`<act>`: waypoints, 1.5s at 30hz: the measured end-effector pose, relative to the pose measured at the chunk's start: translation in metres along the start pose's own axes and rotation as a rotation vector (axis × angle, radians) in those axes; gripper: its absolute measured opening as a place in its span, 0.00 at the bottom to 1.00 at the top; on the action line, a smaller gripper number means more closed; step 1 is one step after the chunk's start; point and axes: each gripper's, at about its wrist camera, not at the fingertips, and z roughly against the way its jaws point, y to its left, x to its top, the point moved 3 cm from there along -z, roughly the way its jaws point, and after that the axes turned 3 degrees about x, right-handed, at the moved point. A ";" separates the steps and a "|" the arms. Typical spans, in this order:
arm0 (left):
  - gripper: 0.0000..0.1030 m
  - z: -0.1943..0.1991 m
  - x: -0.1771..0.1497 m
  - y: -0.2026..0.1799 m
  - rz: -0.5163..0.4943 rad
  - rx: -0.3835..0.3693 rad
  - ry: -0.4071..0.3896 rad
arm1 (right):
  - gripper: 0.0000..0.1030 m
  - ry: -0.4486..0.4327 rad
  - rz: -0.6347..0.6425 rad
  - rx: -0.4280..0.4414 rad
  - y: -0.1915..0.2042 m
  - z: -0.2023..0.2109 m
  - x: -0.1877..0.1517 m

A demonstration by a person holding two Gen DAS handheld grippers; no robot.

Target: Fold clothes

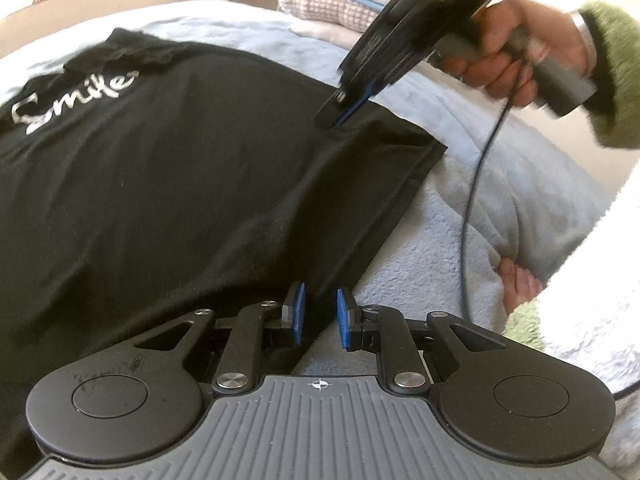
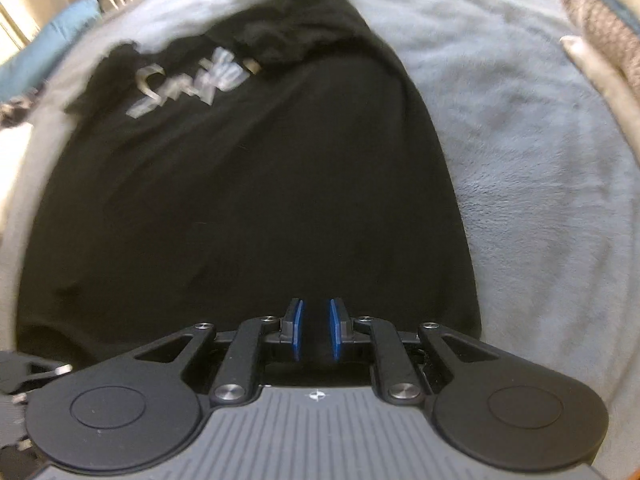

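Observation:
A black T-shirt point(image 1: 160, 168) with silver "Smile" lettering lies spread on a pale blue fleece blanket point(image 1: 460, 220). Its bottom hem runs toward me. My left gripper point(image 1: 321, 314) sits at the hem's near end, its blue pads close together with black cloth between them. My right gripper point(image 1: 340, 114), held by a hand point(image 1: 500, 60) in a green sleeve, pinches the hem near the shirt's far corner, and the fabric puckers there. In the right wrist view, the right gripper point(image 2: 316, 328) has black cloth between its pads, and the T-shirt point(image 2: 260, 180) stretches away toward the collar.
A black cable point(image 1: 472, 200) hangs from the right gripper over the blanket. A stack of folded textiles point(image 1: 328, 4) lies beyond the shirt. A teal pillow point(image 2: 52, 40) is at the bed's far left. Open blanket point(image 2: 520, 160) lies right of the shirt.

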 end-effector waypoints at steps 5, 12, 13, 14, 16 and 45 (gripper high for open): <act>0.16 0.002 -0.001 0.000 0.003 -0.008 -0.008 | 0.11 -0.097 -0.068 -0.002 -0.019 -0.023 0.046; 0.16 0.005 -0.002 0.002 -0.009 -0.024 -0.015 | 0.16 -0.147 -0.116 -0.012 -0.028 0.011 0.046; 0.16 0.005 -0.001 0.003 -0.013 -0.025 -0.014 | 0.16 -0.116 -0.128 0.019 -0.028 0.014 0.039; 0.16 0.006 -0.001 0.003 -0.018 -0.028 -0.012 | 0.16 -0.084 -0.139 0.050 -0.028 0.016 0.032; 0.16 0.010 -0.001 0.005 -0.025 -0.031 -0.008 | 0.18 -0.001 -0.116 0.132 -0.014 0.014 0.016; 0.16 0.049 -0.027 0.052 0.190 0.014 0.022 | 0.21 0.128 0.267 0.389 0.158 -0.031 0.042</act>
